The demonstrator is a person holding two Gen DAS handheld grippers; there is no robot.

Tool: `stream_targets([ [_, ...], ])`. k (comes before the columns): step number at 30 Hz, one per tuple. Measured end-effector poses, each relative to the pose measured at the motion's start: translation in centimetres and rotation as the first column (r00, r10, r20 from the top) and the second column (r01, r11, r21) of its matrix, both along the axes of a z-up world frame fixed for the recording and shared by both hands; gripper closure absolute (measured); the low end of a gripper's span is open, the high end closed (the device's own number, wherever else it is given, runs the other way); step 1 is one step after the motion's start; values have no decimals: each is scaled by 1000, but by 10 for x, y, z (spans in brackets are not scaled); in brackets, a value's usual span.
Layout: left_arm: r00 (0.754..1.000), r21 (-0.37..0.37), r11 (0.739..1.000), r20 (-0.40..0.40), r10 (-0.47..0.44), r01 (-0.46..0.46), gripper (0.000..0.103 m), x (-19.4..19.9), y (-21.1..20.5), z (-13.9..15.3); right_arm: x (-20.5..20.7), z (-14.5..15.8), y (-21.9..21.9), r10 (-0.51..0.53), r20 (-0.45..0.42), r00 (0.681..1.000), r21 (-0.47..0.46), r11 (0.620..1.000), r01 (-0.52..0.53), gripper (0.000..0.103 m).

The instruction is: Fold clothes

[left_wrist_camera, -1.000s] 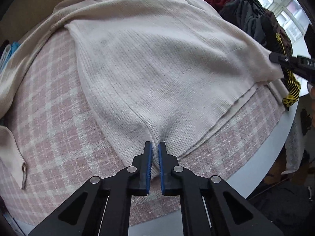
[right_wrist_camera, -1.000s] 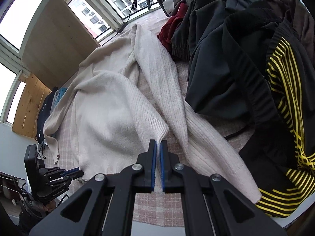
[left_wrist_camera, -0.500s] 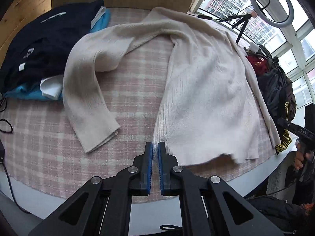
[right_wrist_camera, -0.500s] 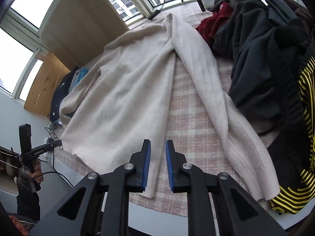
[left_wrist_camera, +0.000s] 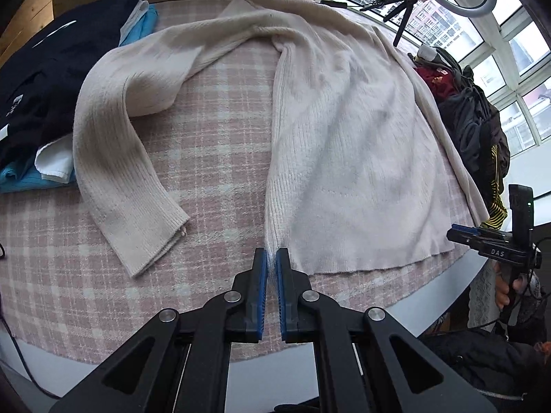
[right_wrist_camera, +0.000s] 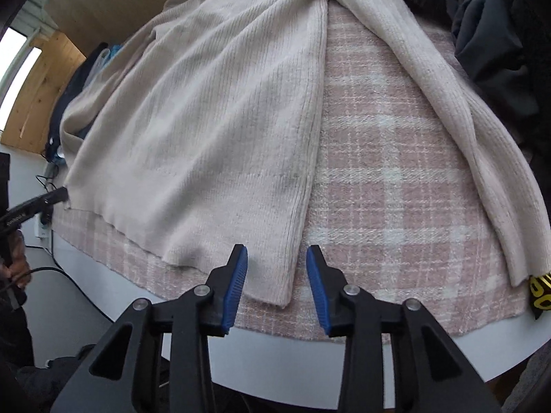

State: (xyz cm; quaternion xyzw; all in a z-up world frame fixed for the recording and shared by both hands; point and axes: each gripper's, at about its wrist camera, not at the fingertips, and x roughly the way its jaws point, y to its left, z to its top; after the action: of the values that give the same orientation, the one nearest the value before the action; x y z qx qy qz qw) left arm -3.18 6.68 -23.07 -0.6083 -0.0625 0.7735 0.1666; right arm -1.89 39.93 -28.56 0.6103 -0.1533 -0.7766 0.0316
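Cream sweater (left_wrist_camera: pixel 344 144) | left gripper (left_wrist_camera: pixel 272 258) pinching hem corner | right gripper (right_wrist_camera: pixel 276 258) spread, straddling opposite corner

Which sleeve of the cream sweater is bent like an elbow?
The sleeve next to the dark folded clothes. It curves back towards the table's near edge, cuff on the pink checked cloth. The other sleeve runs nearly straight beside the black clothes pile.

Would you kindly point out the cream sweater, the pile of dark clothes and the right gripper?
cream sweater (left_wrist_camera: pixel 351 144), left wrist view, middle of its body.
pile of dark clothes (right_wrist_camera: pixel 489 58), right wrist view, a black fold.
right gripper (right_wrist_camera: pixel 277 285), right wrist view, midway between its open fingertips.
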Motion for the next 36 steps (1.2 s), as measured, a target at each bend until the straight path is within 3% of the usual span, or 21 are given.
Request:
stream_targets([
  [1, 1000, 7, 1000, 0, -7, 7, 98, 0, 0, 0, -1, 1, -4, 25, -15, 1000, 9, 1000, -25, 74],
  [3, 1000, 19, 1000, -3, -16, 17, 98, -1, 1, 1, -1, 1, -11, 76, -42, 996, 6, 997, -75, 97],
  [7, 1000, 36, 999, -13, -18, 18, 98, -10, 0, 3, -4, 11, 9, 14, -71, 997, -162, 986, -25, 98],
  [12, 996, 65, 998, -91, -10, 16, 98, -68, -4, 35, -37, 91, 75, -153, -223, 963, -293, 952, 84, 98],
  [15, 972, 47, 998, -234, -25, 37, 98, -121, 0, 105, -84, 170, 100, -155, -355, 922, -229, 971, 75, 98],
  [17, 939, 48, 998, -344, -22, 41, 98, -140, -1, 167, -102, 233, 99, -111, -450, 886, -151, 987, 48, 98],
  [20, 866, 17, 998, -499, -41, 57, 98, -131, -4, 254, -113, 325, 90, -28, -572, 820, -47, 999, 2, 98],
  [23, 809, -28, 997, -583, -79, 77, 98, -93, -11, 304, -77, 368, 75, 35, -634, 772, 10, 999, -37, 98],
  [25, 808, -72, 994, -578, -113, 87, 98, -63, -13, 301, -51, 365, 72, 57, -612, 789, 0, 997, -72, 98],
  [27, 827, -101, 990, -545, -137, 98, 98, -34, -15, 286, -27, 340, 66, 78, -556, 827, 4, 996, -91, 98],
  [28, 852, -104, 988, -503, -148, 110, 98, -23, -14, 264, -14, 321, 64, 76, -519, 851, -20, 995, -101, 98],
  [32, 936, -101, 981, -297, -188, 165, 98, 21, -6, 164, 14, 212, 59, 41, -322, 946, -129, 988, -87, 98],
  [35, 968, -78, 982, -175, -182, 171, 98, 32, 1, 104, 24, 121, 55, -10, -144, 989, -203, 979, -20, 98],
  [36, 975, -70, 983, -134, -180, 172, 98, 36, 3, 84, 27, 104, 51, -4, -110, 994, -199, 980, -19, 98],
])
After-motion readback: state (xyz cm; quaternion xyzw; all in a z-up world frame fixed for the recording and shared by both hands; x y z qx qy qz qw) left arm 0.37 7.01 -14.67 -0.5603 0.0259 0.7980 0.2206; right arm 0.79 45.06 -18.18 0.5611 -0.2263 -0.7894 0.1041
